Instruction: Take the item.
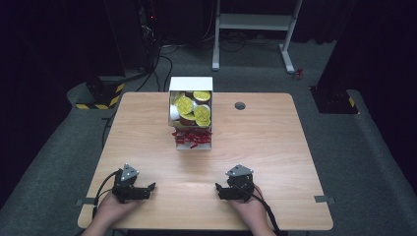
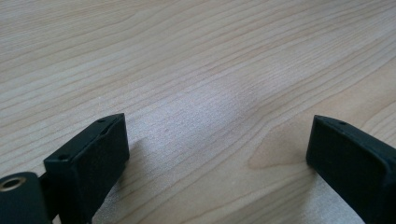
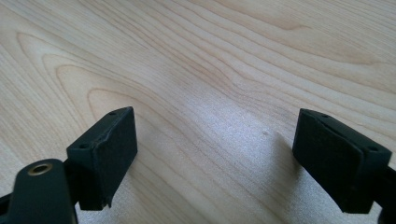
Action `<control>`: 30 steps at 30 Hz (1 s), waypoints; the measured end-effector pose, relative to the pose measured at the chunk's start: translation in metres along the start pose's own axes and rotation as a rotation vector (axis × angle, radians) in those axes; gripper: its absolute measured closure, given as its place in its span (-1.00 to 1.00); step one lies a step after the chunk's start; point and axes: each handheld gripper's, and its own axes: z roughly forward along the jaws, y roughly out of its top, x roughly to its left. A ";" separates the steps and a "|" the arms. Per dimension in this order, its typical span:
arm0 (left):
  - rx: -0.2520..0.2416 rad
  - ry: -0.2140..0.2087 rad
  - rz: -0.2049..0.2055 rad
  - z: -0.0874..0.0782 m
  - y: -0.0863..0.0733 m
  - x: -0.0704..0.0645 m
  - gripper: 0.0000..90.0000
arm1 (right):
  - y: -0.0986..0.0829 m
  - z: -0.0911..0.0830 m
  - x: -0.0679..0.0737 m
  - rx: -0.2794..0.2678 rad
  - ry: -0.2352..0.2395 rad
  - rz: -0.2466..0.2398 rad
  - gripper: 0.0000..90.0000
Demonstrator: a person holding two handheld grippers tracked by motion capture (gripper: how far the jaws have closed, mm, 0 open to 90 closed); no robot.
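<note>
1. My left gripper and right gripper rest at the near edge of the light wooden table, jaws spread wide, holding nothing.
2. The white open box of gold-lidded cups stands far, mid-table.
3. A careless reach could tip it, spilling cups.

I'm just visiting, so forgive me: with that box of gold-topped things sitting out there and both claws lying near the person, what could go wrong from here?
The white cardboard box is crammed with round gold-lidded cups, so pulling one out may drag its neighbours along. The loose red shredded paper at its near end could snag a jaw and spill onto the light wooden table. The left gripper and right gripper face each other, both open, and might bump if they reach together.
</note>
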 end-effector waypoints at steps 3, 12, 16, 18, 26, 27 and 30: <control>0.000 0.000 0.002 0.000 0.000 0.000 -0.87 | 0.000 -0.002 0.001 -0.009 0.010 0.004 -0.65; 0.001 0.002 0.004 0.000 0.000 0.000 -0.87 | 0.002 -0.008 0.003 -0.043 0.024 0.002 -0.53; 0.000 0.001 0.003 0.000 0.000 0.000 -0.87 | 0.004 -0.011 0.004 -0.064 0.033 0.007 -0.44; 0.000 0.001 0.003 0.000 0.000 0.000 -0.87 | 0.005 -0.012 0.005 -0.067 0.038 0.007 -0.37; 0.004 0.000 0.006 0.000 0.000 0.000 -0.87 | 0.007 -0.020 0.005 -0.113 0.041 0.016 -0.18; 0.004 0.000 0.006 0.000 0.000 0.000 -0.87 | 0.008 -0.022 0.005 -0.127 0.042 0.013 -0.16; 0.004 0.001 0.008 0.000 0.000 0.001 -0.87 | 0.009 -0.022 0.005 -0.127 0.054 0.012 -0.16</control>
